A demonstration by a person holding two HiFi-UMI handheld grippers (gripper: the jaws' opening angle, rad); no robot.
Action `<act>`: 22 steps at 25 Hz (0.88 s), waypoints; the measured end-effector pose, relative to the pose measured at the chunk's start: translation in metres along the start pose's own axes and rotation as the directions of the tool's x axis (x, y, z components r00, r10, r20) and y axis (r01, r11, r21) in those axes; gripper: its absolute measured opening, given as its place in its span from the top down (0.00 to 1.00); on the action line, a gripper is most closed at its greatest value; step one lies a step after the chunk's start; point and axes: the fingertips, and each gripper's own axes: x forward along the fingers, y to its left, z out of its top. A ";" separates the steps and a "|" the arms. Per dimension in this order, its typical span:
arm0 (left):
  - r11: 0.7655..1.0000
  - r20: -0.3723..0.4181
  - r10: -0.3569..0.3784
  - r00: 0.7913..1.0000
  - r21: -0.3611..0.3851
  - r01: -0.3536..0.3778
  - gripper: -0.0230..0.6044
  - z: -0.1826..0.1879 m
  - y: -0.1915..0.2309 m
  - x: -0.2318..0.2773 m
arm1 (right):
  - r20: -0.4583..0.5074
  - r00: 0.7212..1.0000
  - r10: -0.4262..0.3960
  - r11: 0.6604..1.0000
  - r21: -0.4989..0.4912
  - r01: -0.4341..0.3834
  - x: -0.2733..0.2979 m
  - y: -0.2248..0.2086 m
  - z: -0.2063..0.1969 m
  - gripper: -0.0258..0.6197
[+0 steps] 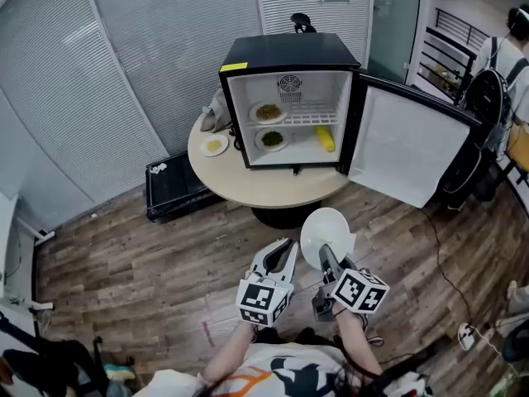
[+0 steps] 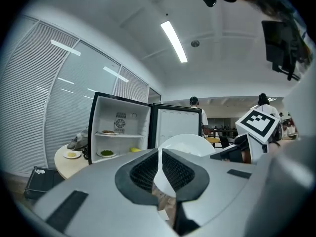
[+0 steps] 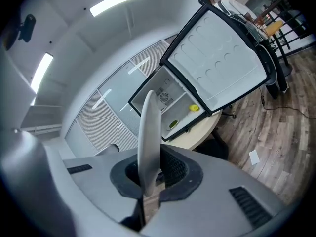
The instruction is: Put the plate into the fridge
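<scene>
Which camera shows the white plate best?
The head view: the plate shows its whole round face there, pinched at its rim by the right gripper. The left gripper view shows part of the plate behind the jaws. The right gripper view shows only its thin edge.

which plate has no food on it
The plate in the right gripper: it is bare white. The upper-shelf plate, the lower-shelf plate and the table plate beside the fridge all carry food.

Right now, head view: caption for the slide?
Right gripper holds a white plate before the open fridge on a round table.
</scene>
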 end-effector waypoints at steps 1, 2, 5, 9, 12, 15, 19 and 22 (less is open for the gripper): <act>1.000 0.001 0.002 1.000 -0.001 -0.002 0.91 0.000 -0.001 0.003 | 0.001 1.000 -0.001 1.000 -0.003 0.001 0.000 -0.003 0.003 0.93; 1.000 0.001 0.003 1.000 -0.002 -0.003 0.91 -0.001 -0.002 0.006 | 0.000 1.000 -0.001 1.000 -0.006 0.001 0.000 -0.006 0.005 0.93; 1.000 0.002 0.010 1.000 -0.005 -0.010 0.91 -0.003 -0.006 0.014 | -0.005 1.000 0.000 1.000 -0.006 0.000 0.000 -0.015 0.010 0.93; 1.000 -0.001 0.018 1.000 -0.013 -0.018 0.91 -0.007 -0.008 0.024 | -0.016 1.000 0.000 1.000 -0.004 0.000 0.000 -0.027 0.014 0.93; 1.000 -0.006 0.025 1.000 -0.015 -0.025 0.91 -0.009 -0.010 0.027 | -0.021 1.000 0.003 1.000 0.001 -0.002 -0.001 -0.033 0.016 0.93; 0.999 -0.015 0.028 0.999 -0.014 -0.029 0.91 -0.010 -0.013 0.028 | -0.032 0.999 0.004 1.000 0.001 -0.004 -0.001 -0.037 0.015 0.93; 0.999 -0.034 0.043 0.999 -0.013 -0.044 0.91 -0.015 -0.008 0.026 | -0.049 0.999 0.005 1.000 0.010 -0.004 0.007 -0.042 0.013 0.93; 0.998 -0.044 0.064 0.997 -0.013 -0.065 0.91 -0.019 0.004 0.025 | -0.063 0.998 0.013 1.000 0.021 -0.012 0.019 -0.042 0.010 0.93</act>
